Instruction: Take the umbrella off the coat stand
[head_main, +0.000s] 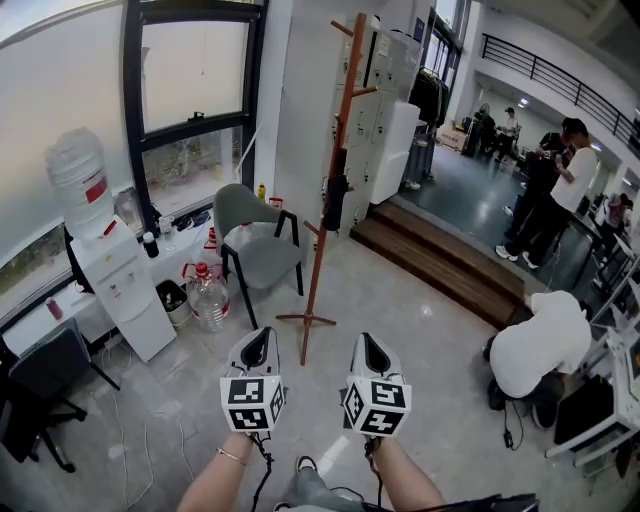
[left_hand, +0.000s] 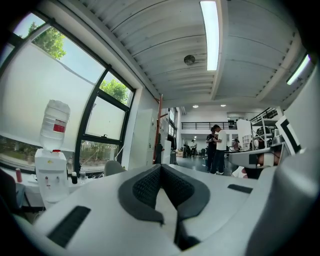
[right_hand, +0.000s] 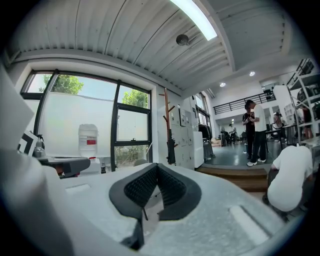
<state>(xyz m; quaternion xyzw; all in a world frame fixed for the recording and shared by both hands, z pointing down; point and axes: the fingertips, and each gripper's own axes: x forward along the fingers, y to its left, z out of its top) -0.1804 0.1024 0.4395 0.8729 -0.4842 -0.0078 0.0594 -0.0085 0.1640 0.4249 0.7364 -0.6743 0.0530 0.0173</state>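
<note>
Short of coat stand (head_main: 317, 260), L claw (head_main: 257, 350) & R claw (head_main: 371, 351) both closed, empty.

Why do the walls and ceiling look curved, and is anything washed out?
Head view: the wide lens makes the coat stand and window frame lean; the left window glares white. Left gripper view: ceiling lines bow, the ceiling light is blown out, corners black. Right gripper view: same bowing and black corners.
</note>
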